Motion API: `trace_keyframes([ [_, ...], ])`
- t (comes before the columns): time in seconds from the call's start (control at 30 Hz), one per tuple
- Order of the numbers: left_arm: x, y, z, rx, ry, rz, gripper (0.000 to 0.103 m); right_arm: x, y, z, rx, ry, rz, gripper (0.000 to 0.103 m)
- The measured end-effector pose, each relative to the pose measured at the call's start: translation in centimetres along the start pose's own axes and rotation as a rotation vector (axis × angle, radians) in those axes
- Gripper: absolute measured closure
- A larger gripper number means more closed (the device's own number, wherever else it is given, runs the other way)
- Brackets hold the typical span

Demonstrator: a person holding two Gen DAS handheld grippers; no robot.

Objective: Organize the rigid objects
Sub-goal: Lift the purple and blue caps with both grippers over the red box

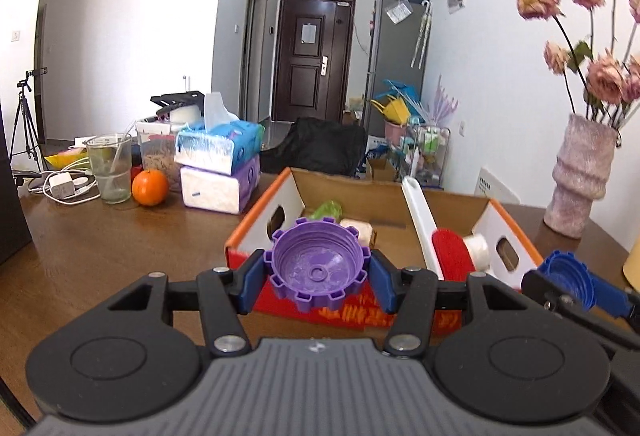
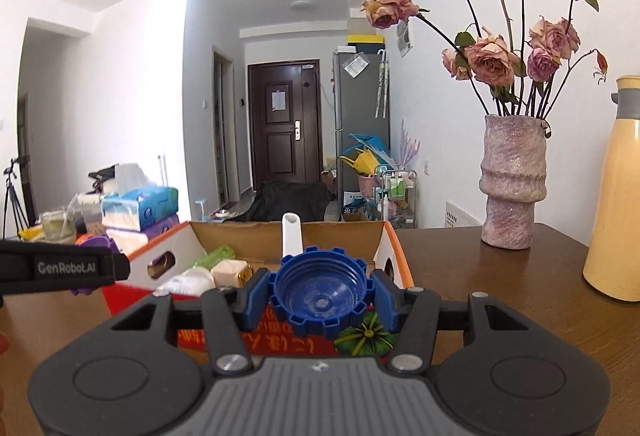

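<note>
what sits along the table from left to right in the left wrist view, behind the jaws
glass → orange → stacked tissue packs → cardboard box → pink vase

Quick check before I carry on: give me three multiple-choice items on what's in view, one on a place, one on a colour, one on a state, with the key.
1. Where does the white-handled brush lie?
A. In the cardboard box
B. Beside the orange
C. In the vase

2. What colour is the cap in the left tongs?
A. Blue
B. Purple
C. Green

3. How do the right tongs stand?
A. Open and empty
B. Shut on nothing
C. Shut on the blue cap

Key: 1 A, its red bristles sit inside the box, handle leaning on the back wall; 2 B, the notched cap between the pads is purple; 3 C, both pads press the cap's rim.
</note>
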State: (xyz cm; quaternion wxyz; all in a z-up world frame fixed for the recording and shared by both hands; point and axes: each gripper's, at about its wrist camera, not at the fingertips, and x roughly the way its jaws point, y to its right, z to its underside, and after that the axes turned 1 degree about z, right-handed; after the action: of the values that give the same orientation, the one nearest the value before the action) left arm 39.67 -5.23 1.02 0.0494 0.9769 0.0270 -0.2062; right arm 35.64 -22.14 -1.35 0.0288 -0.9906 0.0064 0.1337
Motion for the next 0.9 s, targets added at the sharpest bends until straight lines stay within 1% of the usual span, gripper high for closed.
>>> trace_keyframes([
  [0.17,1.3,-0.5,-1.3,-0.028,0.007,-0.013,0.048,1.3,-0.7,-0.4,0.015,0.012,0.01,0.05],
  [0.43,3.5,-0.7,-2.4,-0.034,0.01,-0.012,0.048,3.8,-1.5,-0.9,0.006,0.019,0.007,0.05],
  [0.7,6.1,-0.7,-3.2,-0.038,0.006,-0.013,0.048,6.4,-1.3,-1.2,0.009,0.017,0.007,0.05],
  [0.9,7.6,-0.2,-3.5,-0.022,-0.002,-0.005,0.048,8.0,-0.8,-1.4,0.023,0.011,0.016,0.05],
])
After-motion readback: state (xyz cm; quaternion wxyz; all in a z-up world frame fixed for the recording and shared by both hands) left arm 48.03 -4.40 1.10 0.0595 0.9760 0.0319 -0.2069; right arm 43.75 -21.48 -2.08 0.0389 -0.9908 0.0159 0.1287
